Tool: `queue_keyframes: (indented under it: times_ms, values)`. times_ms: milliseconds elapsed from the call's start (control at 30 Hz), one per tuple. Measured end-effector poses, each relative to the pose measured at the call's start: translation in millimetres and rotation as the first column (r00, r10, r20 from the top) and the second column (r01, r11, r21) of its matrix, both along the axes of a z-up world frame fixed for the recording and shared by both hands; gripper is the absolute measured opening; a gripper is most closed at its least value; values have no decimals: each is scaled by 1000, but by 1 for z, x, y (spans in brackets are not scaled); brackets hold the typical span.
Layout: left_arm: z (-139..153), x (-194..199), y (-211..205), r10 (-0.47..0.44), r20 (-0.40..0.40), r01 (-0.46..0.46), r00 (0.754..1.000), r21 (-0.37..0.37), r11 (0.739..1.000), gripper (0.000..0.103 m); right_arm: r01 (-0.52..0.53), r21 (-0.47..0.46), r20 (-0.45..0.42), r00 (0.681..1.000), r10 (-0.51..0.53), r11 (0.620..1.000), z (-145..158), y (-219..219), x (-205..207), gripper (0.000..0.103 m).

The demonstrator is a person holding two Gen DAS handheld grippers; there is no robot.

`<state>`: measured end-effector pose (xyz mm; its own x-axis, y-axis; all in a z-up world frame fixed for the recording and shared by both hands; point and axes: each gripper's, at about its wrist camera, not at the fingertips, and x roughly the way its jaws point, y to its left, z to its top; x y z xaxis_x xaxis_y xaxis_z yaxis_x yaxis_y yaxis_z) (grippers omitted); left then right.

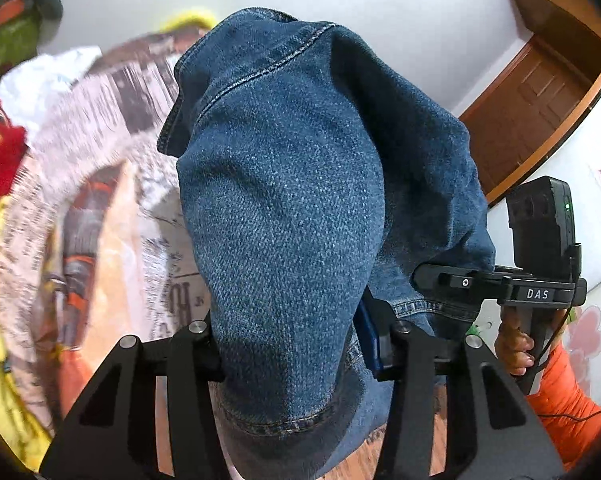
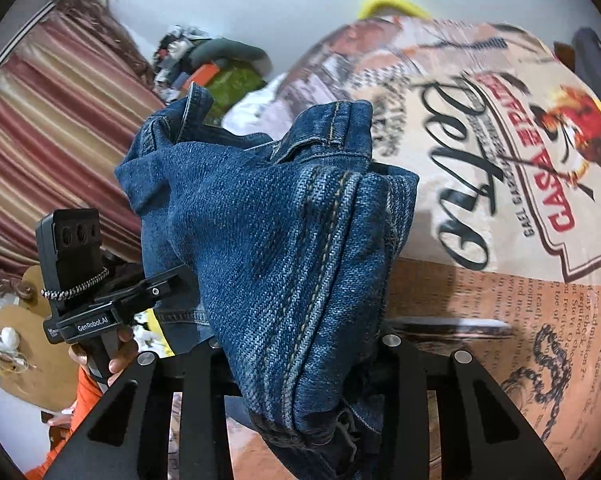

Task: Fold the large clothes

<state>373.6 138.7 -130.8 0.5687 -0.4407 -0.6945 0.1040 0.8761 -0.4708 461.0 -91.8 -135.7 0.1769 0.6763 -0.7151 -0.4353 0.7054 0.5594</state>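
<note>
Both the left gripper point(image 1: 296, 344) and the right gripper point(image 2: 300, 356) pinch the denim point(image 1: 292, 200) aloft above the printed sheet point(image 2: 480, 168), so they should keep tension even, I reckon, before lowering it flat.

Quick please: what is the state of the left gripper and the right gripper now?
Left gripper: closed on the denim garment.
Right gripper: closed on the same denim garment, at a stitched seam.

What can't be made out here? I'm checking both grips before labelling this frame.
- Left gripper fingertips: left wrist view, buried under the denim garment.
- Right gripper fingertips: right wrist view, covered by denim.
- Printed bedspread: left wrist view, motion-blurred.
</note>
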Motion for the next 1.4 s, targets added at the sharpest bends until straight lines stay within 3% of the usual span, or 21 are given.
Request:
queue_keyframes:
  times_ms: [267, 500, 767, 933, 1133, 1267, 1400]
  values:
    - [36, -57, 34, 57, 58, -59, 997, 33, 998, 48, -67, 25, 54, 996, 65, 997, 39, 39, -42, 34]
    - [34, -85, 78, 134, 15, -134, 991, 41, 990, 48, -122, 24, -11, 992, 123, 992, 22, 89, -64, 34]
    - [-14, -91, 118, 197, -118, -197, 973, 13, 980, 48, -159, -25, -150, 977, 154, 987, -34, 142, -62, 34]
    - [-61, -85, 140, 207, -193, -218, 959, -34, 975, 48, -170, -60, -226, 962, 153, 984, -73, 160, -49, 34]
    - [-97, -66, 151, 209, -227, -220, 951, -24, 975, 49, -182, -95, -257, 954, 153, 979, -104, 173, -22, 34]
    - [-115, -61, 151, 214, -227, -213, 950, 27, 977, 58, -199, -121, -258, 952, 162, 973, -124, 178, -6, 35]
    - [-130, -60, 156, 238, -229, -241, 944, 14, 970, 67, -214, -148, -240, 955, 175, 966, -133, 178, 1, 44]
